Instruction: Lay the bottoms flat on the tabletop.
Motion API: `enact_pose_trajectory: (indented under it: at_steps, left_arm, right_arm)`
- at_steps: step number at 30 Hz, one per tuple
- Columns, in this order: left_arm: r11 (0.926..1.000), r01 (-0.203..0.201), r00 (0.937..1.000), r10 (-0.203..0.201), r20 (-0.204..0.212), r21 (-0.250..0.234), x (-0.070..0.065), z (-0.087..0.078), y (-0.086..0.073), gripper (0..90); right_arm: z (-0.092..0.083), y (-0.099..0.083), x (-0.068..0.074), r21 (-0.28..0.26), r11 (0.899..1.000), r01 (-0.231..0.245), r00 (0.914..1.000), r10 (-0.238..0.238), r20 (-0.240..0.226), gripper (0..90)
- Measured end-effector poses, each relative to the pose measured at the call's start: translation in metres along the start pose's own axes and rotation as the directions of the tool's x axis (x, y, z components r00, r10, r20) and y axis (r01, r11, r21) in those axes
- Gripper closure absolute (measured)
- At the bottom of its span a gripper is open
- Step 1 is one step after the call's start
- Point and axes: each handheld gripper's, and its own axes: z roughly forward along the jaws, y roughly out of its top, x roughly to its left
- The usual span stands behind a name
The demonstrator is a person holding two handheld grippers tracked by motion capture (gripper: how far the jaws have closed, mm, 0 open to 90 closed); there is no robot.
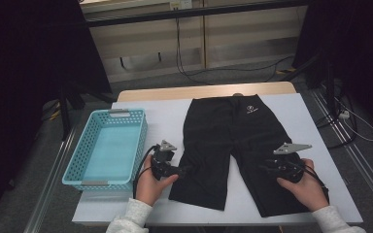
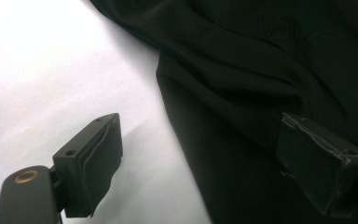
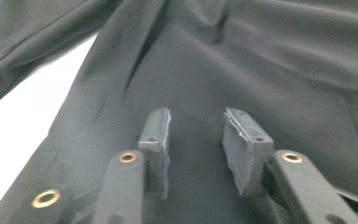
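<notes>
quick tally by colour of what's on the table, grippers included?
Black: 3 – shorts, left gripper, right gripper
Light blue: 1 – basket
Total: 4

Dim dark surroundings, glaring white tabletop, soft blurry close-ups.

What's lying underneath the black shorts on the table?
The black fabric shorts lie flat on a white table cover, which shows all around them. A strip of tan wooden tabletop shows behind. Anything directly beneath the fabric is covered and cannot be seen.
</notes>
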Motion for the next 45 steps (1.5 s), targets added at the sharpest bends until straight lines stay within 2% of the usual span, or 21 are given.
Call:
enact_pose_trajectory:
  at_steps: [3, 4, 5, 9, 15, 17, 18, 20, 24, 27, 32, 36, 40, 43, 45]
  left_arm:
    - [1.0000, 0.001, 1.0000, -0.001, 0.001, 0.000, -0.001, 0.000, 0.000, 14.9]
    - [1.0000, 0.002, 1.0000, -0.002, 0.001, 0.000, -0.001, 0.000, 0.000, 14.9]
    - [1.0000, 0.001, 1.0000, -0.001, 0.001, 0.000, -0.001, 0.000, 0.000, 14.9]
    - [1.0000, 0.001, 1.0000, -0.001, 0.002, 0.003, 0.000, -0.001, -0.001, 14.9]
    - [1.0000, 0.007, 1.0000, -0.007, 0.005, 0.005, 0.002, -0.005, -0.001, 15.3]
    - [0.9999, 0.010, 0.9999, -0.010, -0.001, 0.004, 0.002, -0.004, -0.002, 15.5]
    - [0.9999, 0.011, 0.9999, -0.011, 0.001, 0.008, 0.001, -0.003, -0.002, 15.7]
    - [0.9999, 0.005, 1.0000, -0.005, -0.003, 0.016, 0.001, -0.002, -0.003, 16.5]
    - [0.9996, 0.007, 1.0000, -0.007, -0.002, 0.027, 0.000, 0.000, -0.004, 17.5]
    - [0.9997, 0.007, 1.0000, -0.007, -0.004, 0.025, 0.000, 0.000, -0.005, 17.9]
    - [0.9995, -0.008, 0.9999, 0.009, -0.014, 0.032, -0.001, -0.001, -0.005, 20.4]
    - [0.9987, -0.008, 1.0000, 0.008, -0.001, 0.050, -0.003, -0.004, -0.004, 31.4]
    - [0.9972, -0.022, 0.9996, 0.023, -0.017, 0.072, -0.005, -0.007, -0.004, 46.9]
    - [0.9963, -0.016, 0.9998, 0.016, -0.008, 0.084, -0.005, -0.008, -0.004, 59.3]
    - [0.9963, 0.011, 0.9999, -0.011, -0.005, 0.085, -0.005, -0.009, -0.004, 66.8]
  right_arm:
    - [0.002, 0.000, 0.004, -0.005, 1.000, 0.030, 0.9995, -0.030, 0.005, 72.0]
    - [0.002, -0.001, 0.005, -0.006, 1.000, 0.028, 0.9996, -0.028, -0.004, 82.7]
    - [0.001, -0.002, 0.006, -0.003, 1.000, 0.025, 0.9989, -0.025, -0.038, 89.9]
    - [-0.002, -0.002, 0.007, 0.017, 1.000, 0.024, 0.9987, -0.024, -0.046, 90.0]
    - [-0.013, -0.010, 0.005, 0.045, 0.999, 0.027, 0.9963, -0.023, -0.082, 90.0]
    - [-0.015, -0.011, 0.005, 0.045, 0.999, 0.029, 0.9965, -0.025, -0.080, 90.0]
    - [-0.015, -0.010, 0.005, 0.038, 0.999, 0.037, 0.9967, -0.034, -0.073, 88.5]
    - [-0.013, -0.010, 0.006, 0.024, 0.999, 0.048, 0.9962, -0.046, -0.075, 78.3]
    - [-0.012, -0.005, 0.009, -0.011, 0.999, 0.040, 0.9970, -0.041, -0.066, 66.8]
    - [-0.011, -0.002, 0.011, -0.026, 0.999, 0.028, 0.9964, -0.030, -0.079, 63.9]
    - [-0.004, 0.002, 0.018, -0.041, 0.998, 0.047, 0.9967, -0.050, -0.064, 56.2]
    - [0.002, 0.004, 0.021, -0.056, 0.997, 0.047, 0.9969, -0.050, -0.061, 48.2]
    - [0.002, 0.006, 0.020, -0.077, 0.997, 0.027, 0.9982, -0.031, -0.051, 43.3]
    - [0.001, 0.008, 0.020, -0.097, 0.995, 0.016, 0.9986, -0.021, -0.048, 42.0]
    - [0.002, 0.010, 0.022, -0.104, 0.994, 0.023, 0.9984, -0.028, -0.049, 40.8]
